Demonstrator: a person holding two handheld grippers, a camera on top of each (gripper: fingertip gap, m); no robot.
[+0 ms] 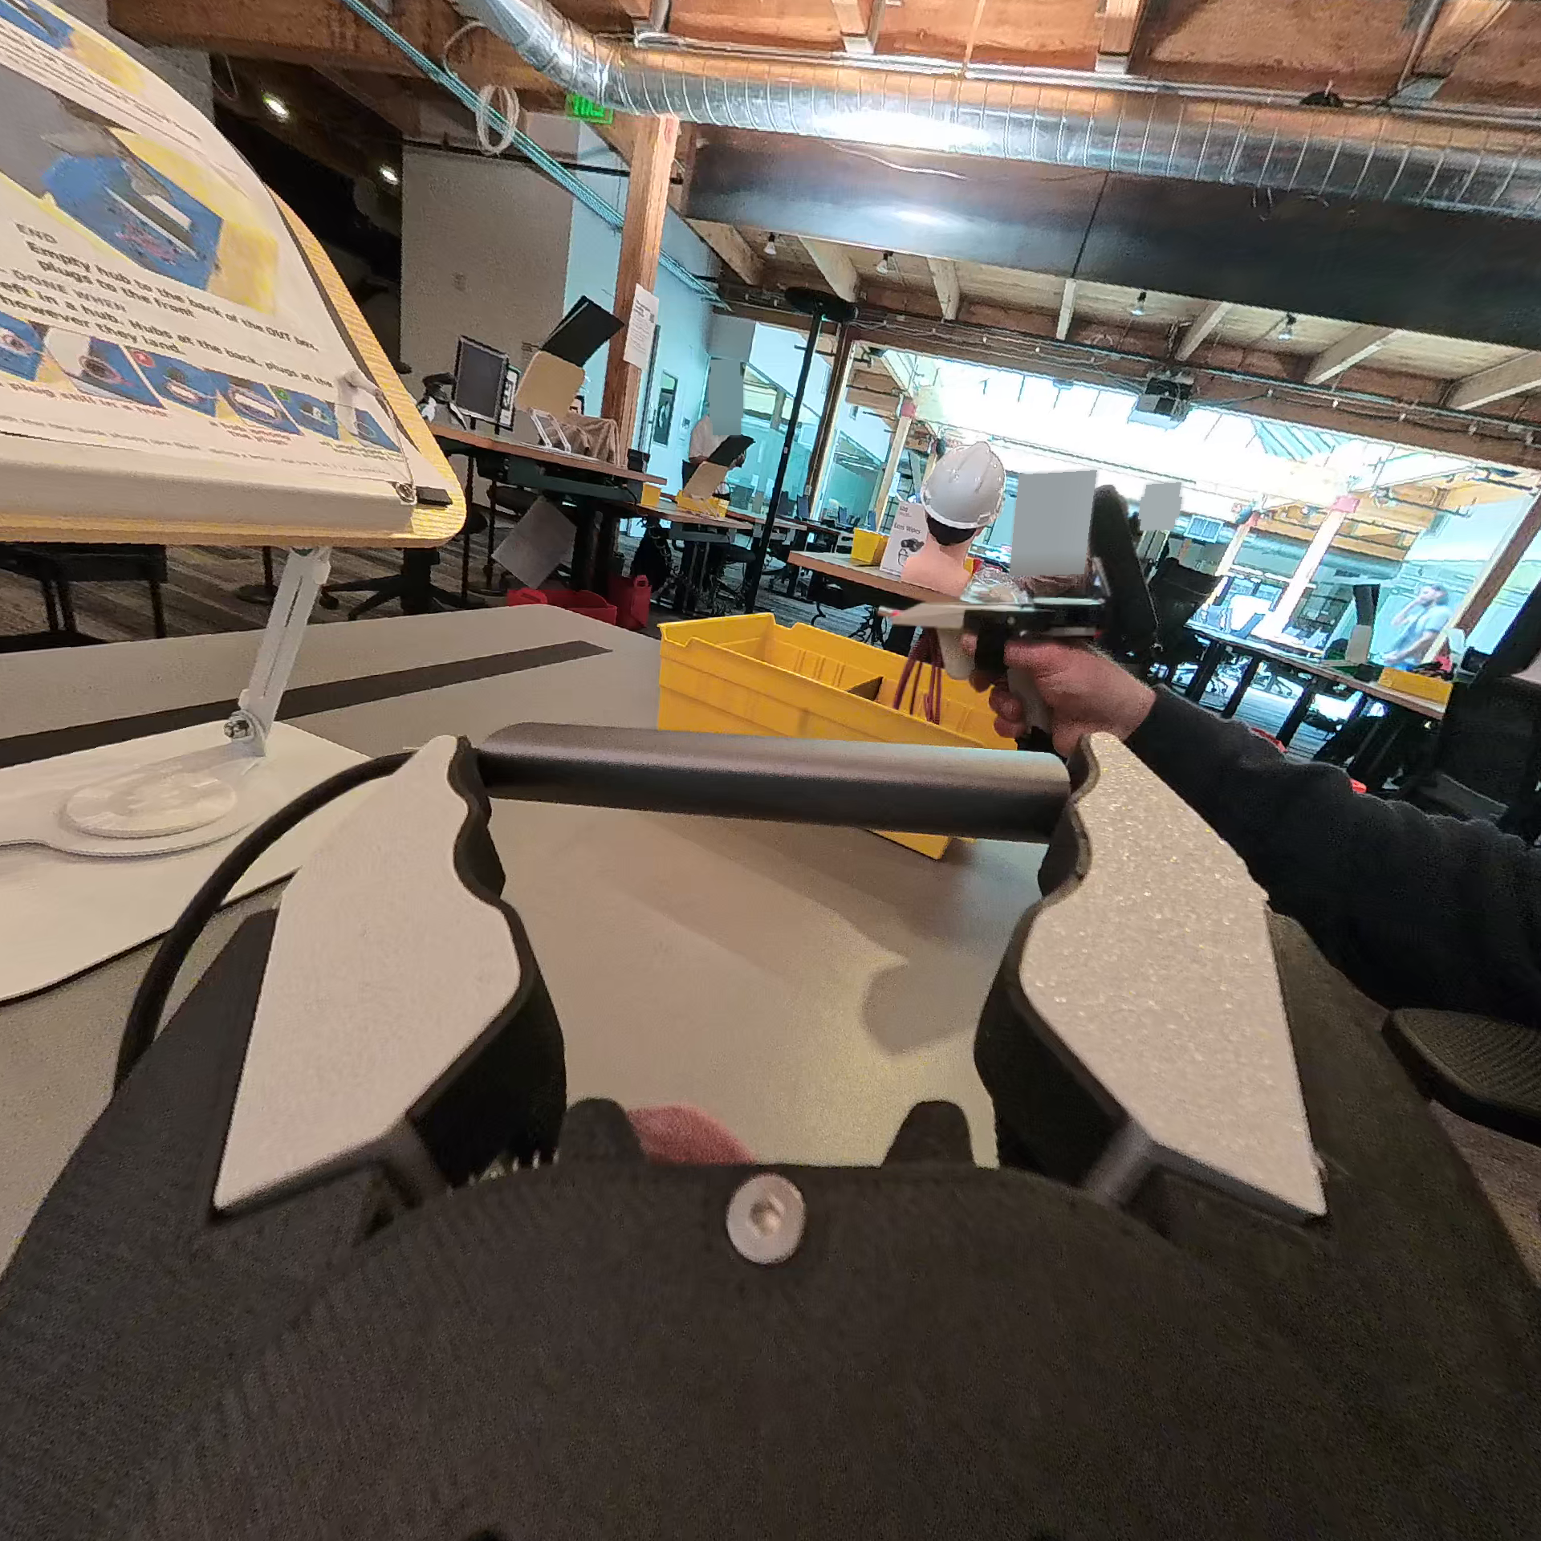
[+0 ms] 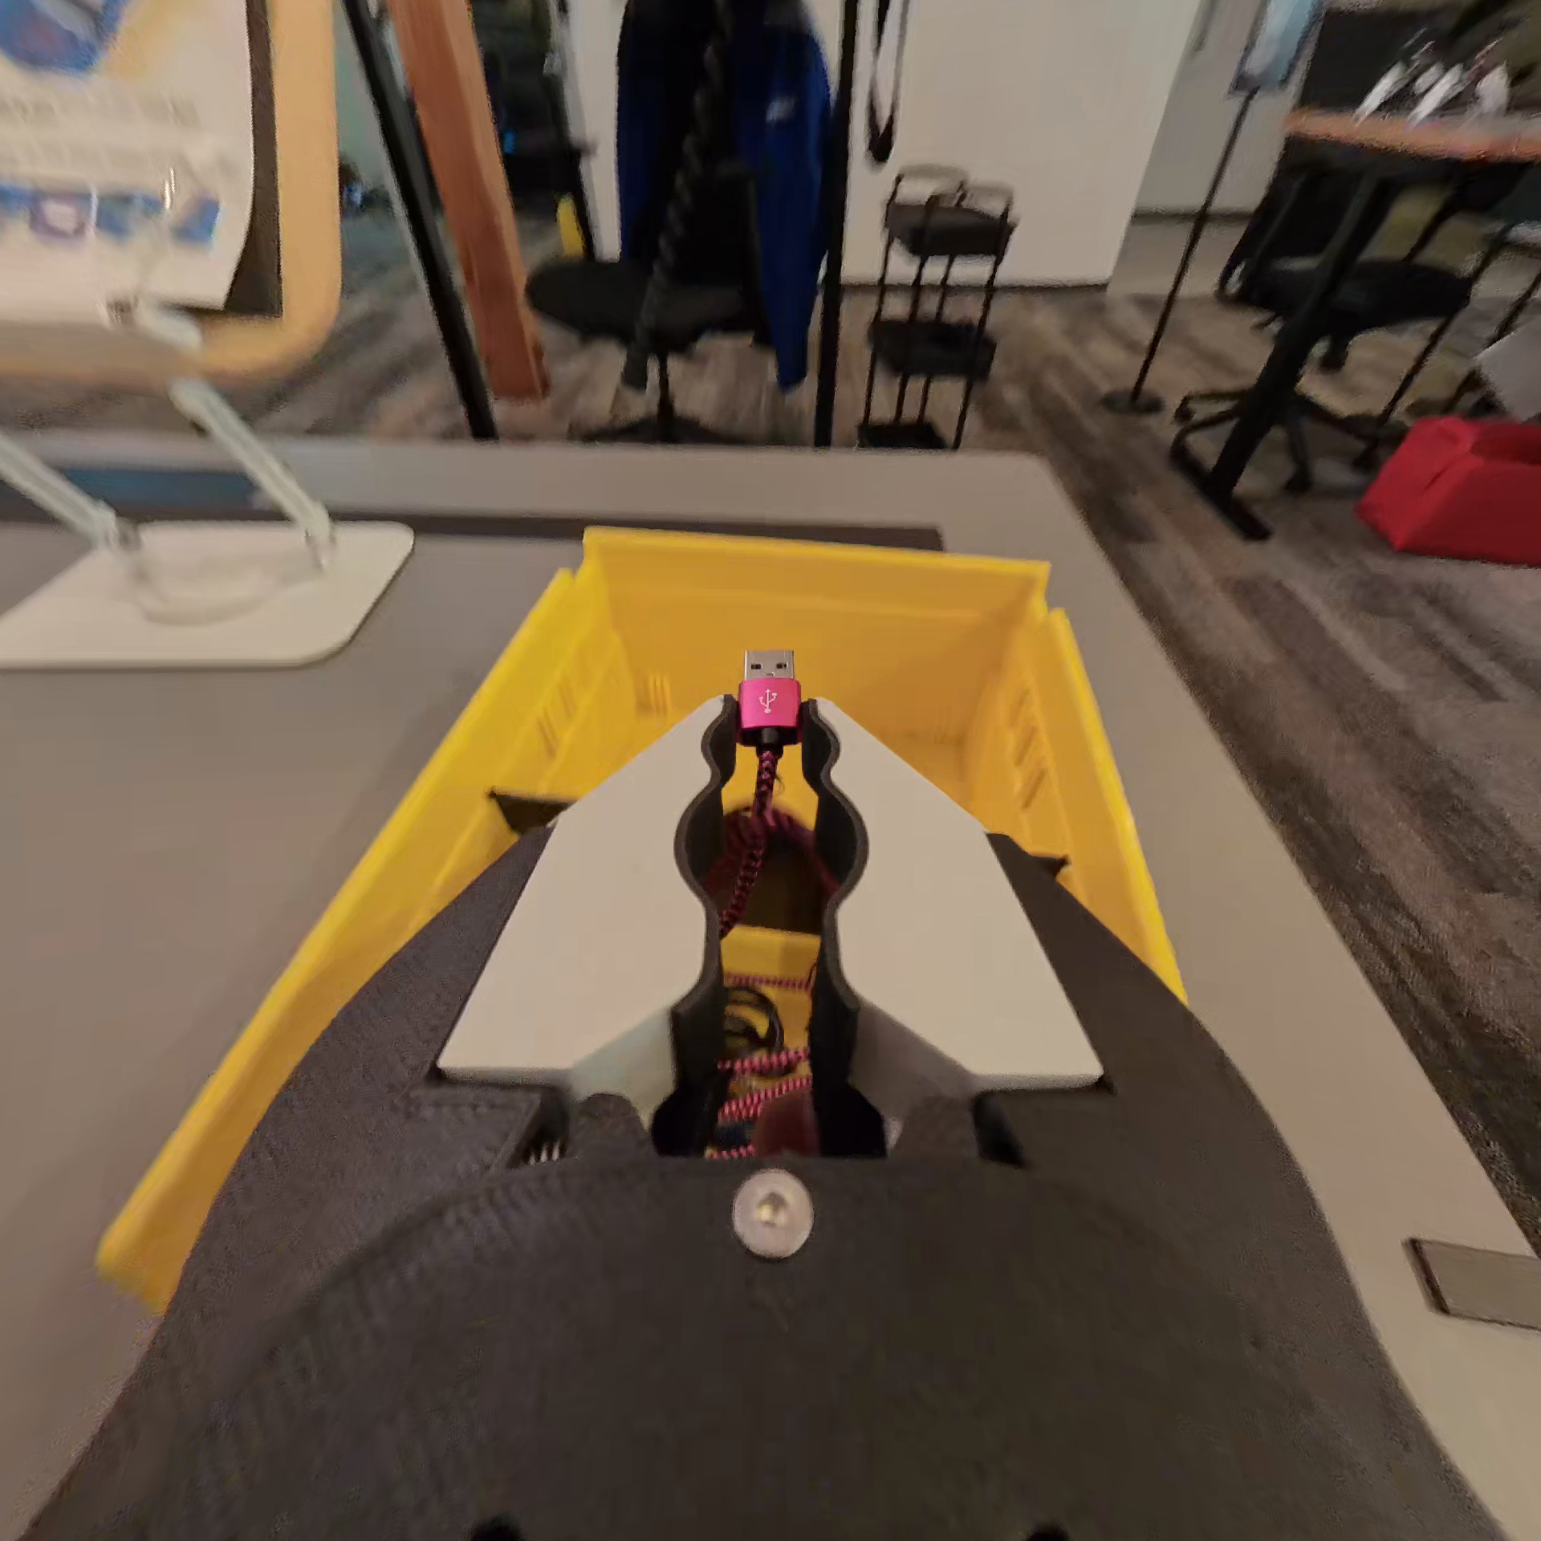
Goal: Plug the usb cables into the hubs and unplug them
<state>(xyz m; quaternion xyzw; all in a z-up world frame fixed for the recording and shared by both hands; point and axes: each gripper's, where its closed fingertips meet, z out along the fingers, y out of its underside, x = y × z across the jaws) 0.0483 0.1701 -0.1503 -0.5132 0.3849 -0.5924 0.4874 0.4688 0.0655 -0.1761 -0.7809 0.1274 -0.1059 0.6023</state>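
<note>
above the grey table (image 1: pixel 750 934), left gripper (image 1: pixel 771 780) spread wide, clamping a dark grey cylindrical hub (image 1: pixel 771 780) crosswise between the two fingertips, held level. black cord (image 1: pixel 200 884) curving off the hub's left end, down past the left finger. beyond it, yellow bin (image 1: pixel 750 667) on the table, right gripper (image 1: pixel 896 613) in a hand (image 1: pixel 1059 692) hovering over the bin, dark red cable strands hanging under it. white document stand (image 1: pixel 167 792) with a printed sheet at left.

over the yellow bin (image 2: pixel 400 875) in right wrist view, right gripper (image 2: pixel 769 709) nearly closed, pinching the pink usb plug (image 2: pixel 769 702) by its housing, metal end sticking out forward past the tips. pink-black braided cable (image 2: pixel 746 842) trailing back between the fingers into the bin's near compartment, more coils there. far compartment: contents not visible. plug and hub apart, not mated.
</note>
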